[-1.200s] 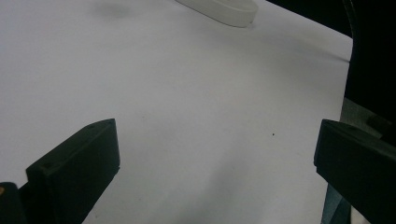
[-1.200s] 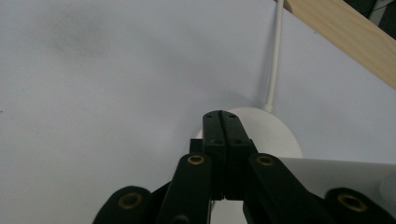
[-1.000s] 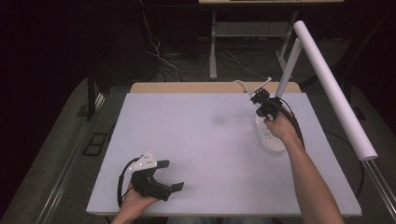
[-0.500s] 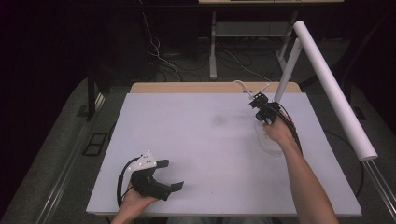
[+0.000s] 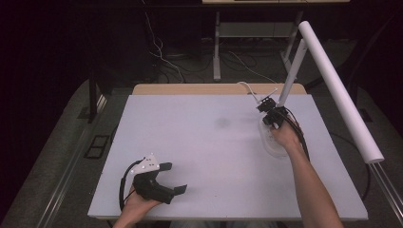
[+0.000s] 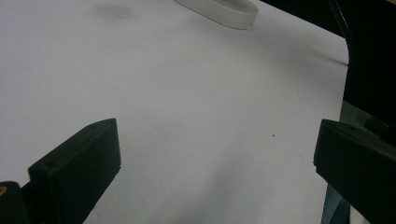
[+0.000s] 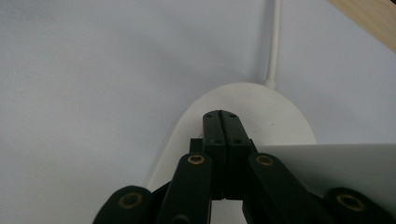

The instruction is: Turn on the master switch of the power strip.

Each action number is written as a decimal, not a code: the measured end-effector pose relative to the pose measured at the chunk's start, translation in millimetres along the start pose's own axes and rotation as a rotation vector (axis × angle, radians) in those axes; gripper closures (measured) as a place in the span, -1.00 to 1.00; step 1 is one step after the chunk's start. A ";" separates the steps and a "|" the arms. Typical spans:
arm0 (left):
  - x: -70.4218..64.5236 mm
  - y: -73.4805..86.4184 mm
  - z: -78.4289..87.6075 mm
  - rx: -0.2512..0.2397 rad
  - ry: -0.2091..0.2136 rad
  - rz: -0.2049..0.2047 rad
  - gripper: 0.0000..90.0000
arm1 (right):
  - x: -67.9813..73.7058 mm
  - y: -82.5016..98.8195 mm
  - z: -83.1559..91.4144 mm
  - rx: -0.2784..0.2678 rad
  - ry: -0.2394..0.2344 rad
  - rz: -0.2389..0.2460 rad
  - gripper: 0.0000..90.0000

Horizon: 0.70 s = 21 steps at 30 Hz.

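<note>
Where closed right hand-held gripper [image 7: 222, 122] meets lamp base [image 7: 285, 116], contact stays unclear.

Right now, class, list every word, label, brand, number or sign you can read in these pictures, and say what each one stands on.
None: no readable text shows on the lamp base, the lamp arm, the white table, the left gripper or the right gripper.

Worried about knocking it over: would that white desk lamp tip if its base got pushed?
Possibly. The lamp carries a long tilted arm and tube high above a small oval base, so it looks top-heavy. The base lies flat on the table, so it would probably slide first.
</note>
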<state>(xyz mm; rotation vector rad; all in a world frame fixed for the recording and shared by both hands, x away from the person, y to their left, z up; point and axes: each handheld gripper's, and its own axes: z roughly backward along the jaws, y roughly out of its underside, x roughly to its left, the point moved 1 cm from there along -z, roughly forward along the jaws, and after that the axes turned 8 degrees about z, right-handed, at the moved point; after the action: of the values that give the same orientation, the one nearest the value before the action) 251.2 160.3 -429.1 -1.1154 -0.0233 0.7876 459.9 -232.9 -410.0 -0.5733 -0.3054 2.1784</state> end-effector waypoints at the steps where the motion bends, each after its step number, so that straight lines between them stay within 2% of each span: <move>1: -0.2 0.0 -0.1 0.001 0.000 -0.001 -1.00 | 0.1 1.5 0.1 -0.011 -0.002 -0.011 0.99; 8: -0.6 0.0 -0.9 0.006 -0.002 -0.008 -1.00 | -0.7 1.9 0.2 -0.006 -0.010 -0.022 0.99; 10: -0.5 -0.2 -1.2 0.007 -0.003 -0.008 -1.00 | -0.9 2.2 0.0 -0.012 -0.025 -0.036 0.99; 11: -0.3 -0.3 -1.5 0.008 -0.003 -0.008 -1.00 | 0.1 1.6 -0.7 -0.039 -0.068 -0.059 0.99; 12: -0.3 -0.2 -1.8 0.009 -0.004 -0.008 -1.00 | 0.1 1.6 -0.7 -0.039 -0.068 -0.059 0.99; 13: -0.4 -0.1 -1.7 0.010 -0.005 -0.009 -1.00 | 2.1 0.1 -0.9 -0.033 -0.048 -0.040 0.99; 14: -0.5 -0.1 -1.3 0.011 -0.006 -0.011 -1.00 | 9.0 -3.8 -2.6 -0.026 -0.004 -0.014 0.99; 17: -0.9 0.4 0.6 0.006 -0.007 -0.011 -1.00 | 13.9 -7.1 -3.8 -0.017 0.013 0.006 0.99; 19: 0.1 0.8 1.6 0.003 -0.009 -0.007 -1.00 | 17.5 -8.6 -4.0 -0.004 0.041 0.033 0.99; 21: 1.1 1.0 2.6 0.001 -0.011 -0.003 -1.00 | 16.9 -10.2 -4.3 0.006 0.040 0.049 0.99</move>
<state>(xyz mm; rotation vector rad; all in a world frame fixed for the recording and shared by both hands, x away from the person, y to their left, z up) 250.4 163.2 -429.1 -1.1096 -0.0339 0.7912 459.8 -213.2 -414.6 -0.6261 -0.2655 2.2117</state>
